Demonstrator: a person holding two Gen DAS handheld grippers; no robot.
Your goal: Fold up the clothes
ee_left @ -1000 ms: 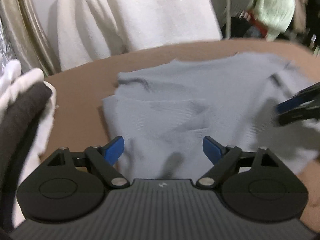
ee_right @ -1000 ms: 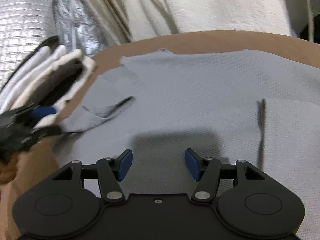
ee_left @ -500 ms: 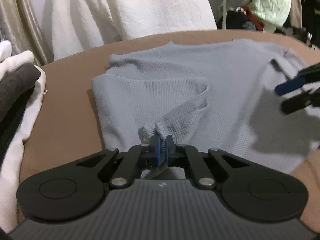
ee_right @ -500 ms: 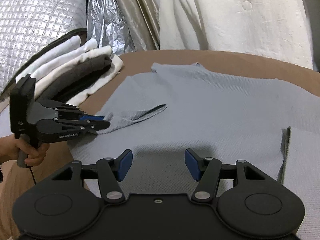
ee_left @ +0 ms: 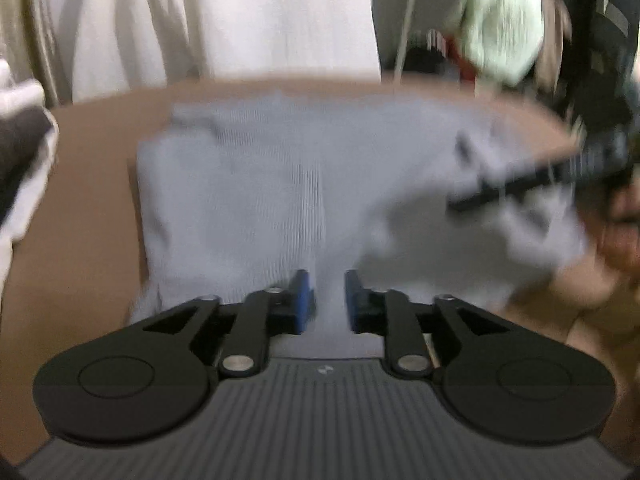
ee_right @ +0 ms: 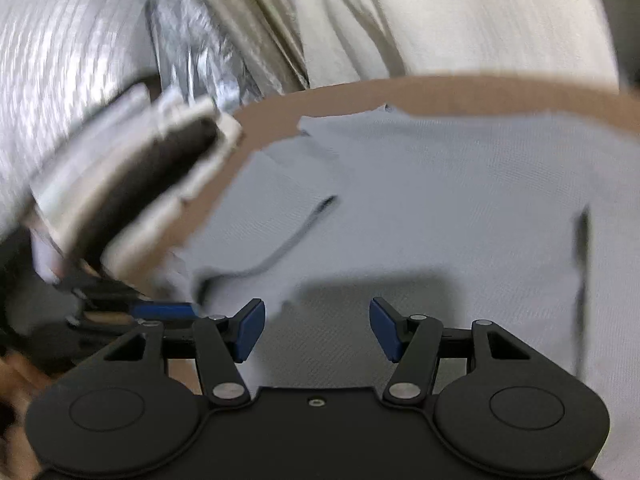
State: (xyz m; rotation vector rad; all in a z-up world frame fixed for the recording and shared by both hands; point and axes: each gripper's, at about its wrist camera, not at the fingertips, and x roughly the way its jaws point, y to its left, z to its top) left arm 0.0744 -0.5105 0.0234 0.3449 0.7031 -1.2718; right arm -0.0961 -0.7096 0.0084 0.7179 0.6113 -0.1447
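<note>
A: Grey ribbed garment [ee_left: 280, 184] lies spread over the brown bench [ee_left: 92, 184], left sleeve folded in across the body. Both views blurred.

B: Left claw [ee_left: 327, 300]?

A: Jaws opening, a narrow gap between the blue pads [ee_left: 302, 300]. Grey cloth shows in the gap; whether the pads press it cannot be told.

B: Right claw [ee_right: 316, 328]?

A: Spread wide, low over the garment's near part, nothing between the pads.

B: Surroundings?

A: Stack of folded clothes [ee_right: 132, 184], white with one dark layer, sits at the bench's left edge, just beside the garment. Cream curtain [ee_right: 440, 20] hangs behind.
</note>
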